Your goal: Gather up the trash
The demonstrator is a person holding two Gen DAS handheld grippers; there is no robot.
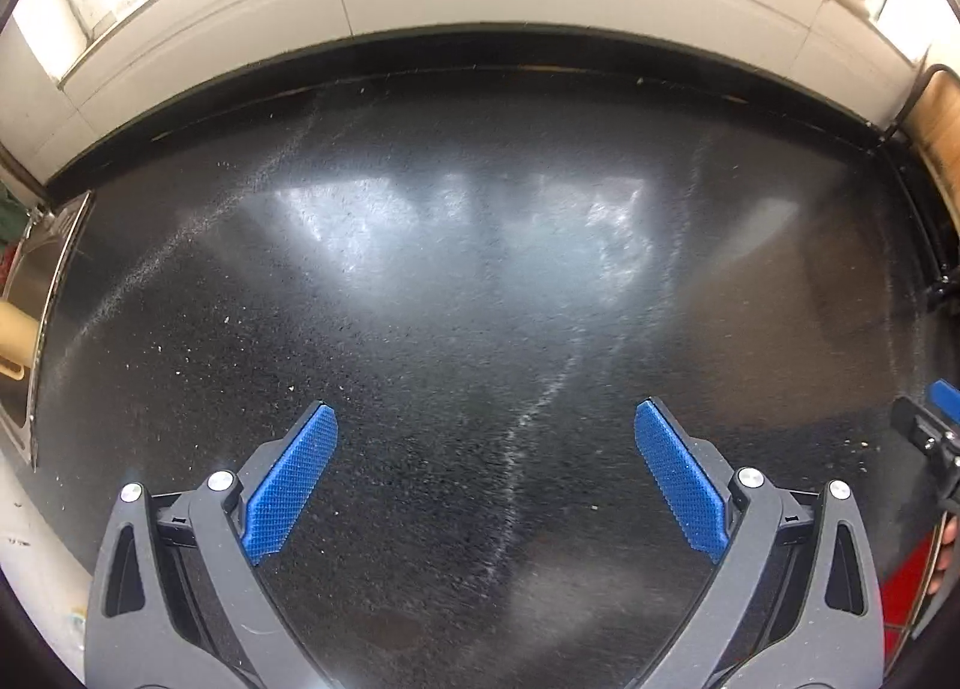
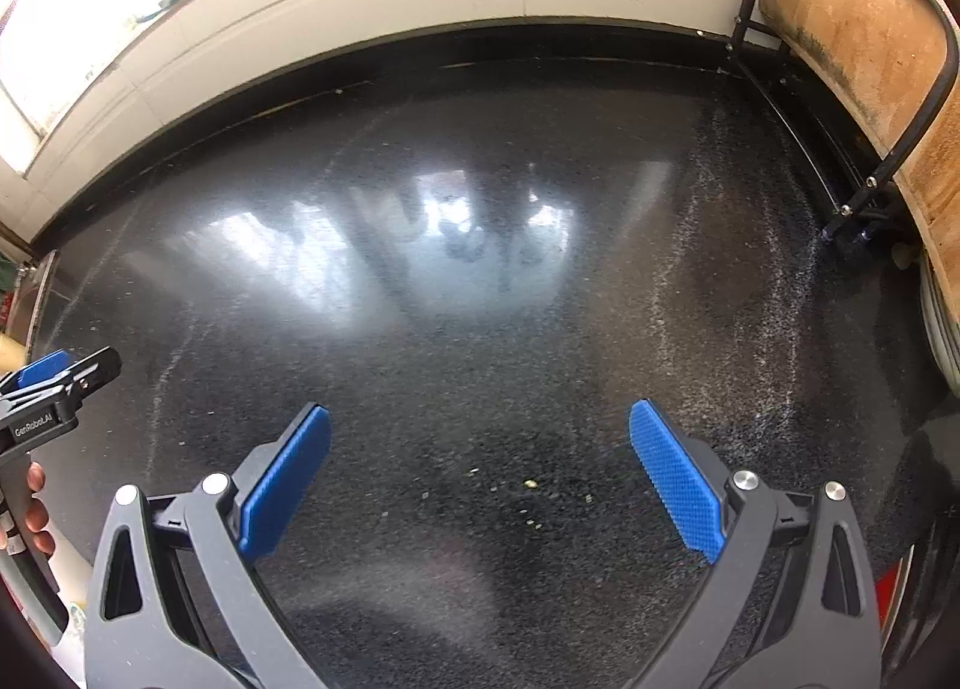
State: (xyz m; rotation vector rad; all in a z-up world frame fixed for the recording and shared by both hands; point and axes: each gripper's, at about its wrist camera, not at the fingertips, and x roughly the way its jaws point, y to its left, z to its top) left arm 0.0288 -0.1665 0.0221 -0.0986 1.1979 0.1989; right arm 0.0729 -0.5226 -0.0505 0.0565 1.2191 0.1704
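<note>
The left claw (image 1: pixel 486 431) is held wide, nothing between its blue pads (image 1: pixel 294 482), and it hovers over the dark speckled table (image 1: pixel 480 281). The right claw (image 2: pixel 480 437) is spread just as wide and is likewise empty. Each is seen at the edge of the other's view, and a hand (image 2: pixel 33 515) is seen on the left one's grip.

Between and just ahead of the right claw's fingers a few small pale crumbs (image 2: pixel 531 484) are scattered on the table; finer white specks (image 1: pixel 228 323) are strewn on the left part. No larger piece of trash is shown, and no bin or bag can be made out. At the left edge a steel sink (image 1: pixel 42 293) is set into the table, and at the right a board in a black metal frame (image 2: pixel 858 47) is propped against the wall.

The scene would suit either a table whose larger rubbish is already gone or one where only crumbs are to be gathered; which it is cannot be told. The crumbs are judged too small for a pinch by such broad pads.
</note>
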